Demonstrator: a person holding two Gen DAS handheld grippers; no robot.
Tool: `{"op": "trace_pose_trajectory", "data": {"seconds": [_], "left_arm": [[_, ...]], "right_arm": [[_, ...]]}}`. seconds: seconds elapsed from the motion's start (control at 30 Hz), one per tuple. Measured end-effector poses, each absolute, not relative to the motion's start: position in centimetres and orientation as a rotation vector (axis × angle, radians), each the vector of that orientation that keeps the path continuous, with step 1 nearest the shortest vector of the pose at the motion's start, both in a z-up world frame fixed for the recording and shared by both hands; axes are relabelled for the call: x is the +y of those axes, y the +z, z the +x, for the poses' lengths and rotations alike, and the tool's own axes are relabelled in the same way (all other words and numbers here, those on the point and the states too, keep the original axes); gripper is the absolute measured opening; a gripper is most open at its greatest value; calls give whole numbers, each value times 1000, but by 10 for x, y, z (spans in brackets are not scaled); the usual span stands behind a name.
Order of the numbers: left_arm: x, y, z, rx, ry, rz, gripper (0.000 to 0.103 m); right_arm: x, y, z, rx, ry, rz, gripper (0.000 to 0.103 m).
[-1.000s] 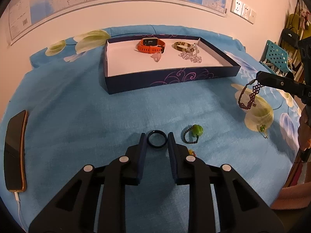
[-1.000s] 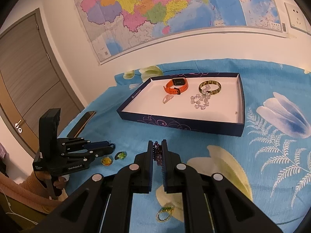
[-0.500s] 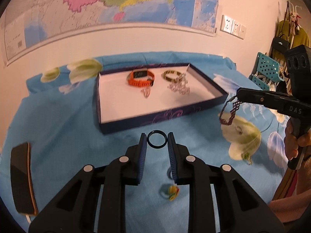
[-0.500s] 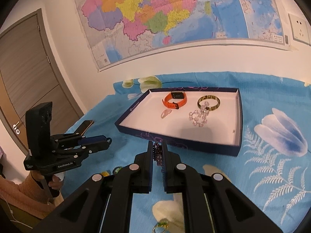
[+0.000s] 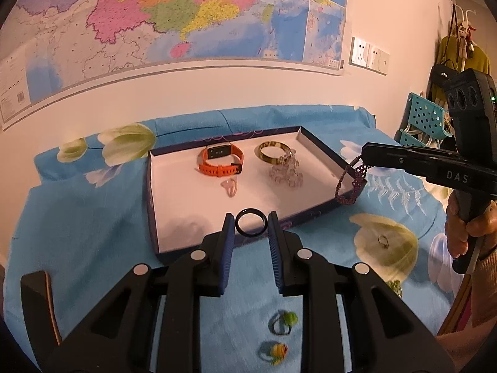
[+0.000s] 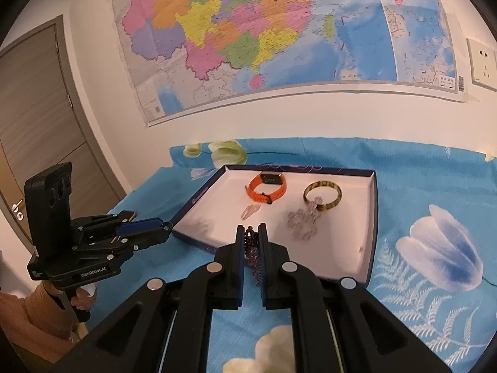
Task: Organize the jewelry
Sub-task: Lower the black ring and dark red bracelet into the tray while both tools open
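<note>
Left claw (image 5: 251, 217): a plain black ring (image 5: 251, 223) is gripped between its blue ribbed pads at the very tips; the ring is held above the near wall of the tray, clear of the cloth.
Right claw (image 6: 250, 232): its pads are closed tight on a dark purple beaded bracelet (image 6: 252, 250); in the left wrist view the bracelet's loop is seen hanging from the tip at the tray's right corner.
Near cloth: on the blue flower-printed cloth (image 5: 77, 217), a ring with a green stone (image 5: 284, 320) and a ring with a yellow-orange stone (image 5: 275, 349) are seen lying close together below the left claw; a small metal ring (image 5: 382, 241) lies on a pale printed flower, well apart to the right.
Left edge: a dark phone with an orange rim (image 5: 38, 298) is partly shown at the border.
Tray: a shallow navy box with a white floor (image 5: 186, 211) is set on the cloth beyond both claws.
Tray contents: a pale pink translucent piece (image 5: 230, 186) lies in the middle; behind it an orange-strapped watch (image 5: 221, 160) is placed; to the right a clear crystal bead bracelet (image 5: 285, 172) overlaps a mottled yellow-brown bangle (image 5: 273, 153).
Hand (image 5: 462, 227): the right claw's handle is gripped by it.
Wall: a coloured map (image 6: 264, 31) and white sockets (image 5: 369, 56) are mounted behind.
</note>
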State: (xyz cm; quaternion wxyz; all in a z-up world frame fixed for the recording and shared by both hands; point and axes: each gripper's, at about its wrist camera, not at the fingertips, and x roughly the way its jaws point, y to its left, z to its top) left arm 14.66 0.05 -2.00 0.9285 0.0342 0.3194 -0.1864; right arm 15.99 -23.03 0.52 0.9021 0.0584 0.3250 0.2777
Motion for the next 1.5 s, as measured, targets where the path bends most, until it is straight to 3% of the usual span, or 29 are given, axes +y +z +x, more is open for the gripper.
{"op": "trace_pose_trajectory", "data": {"seconds": [1.5], "left_arm": [[-18,-57,242,787,-339,30,22]], "right_arm": [[-226,-34,249,789,500,135,7]]}}
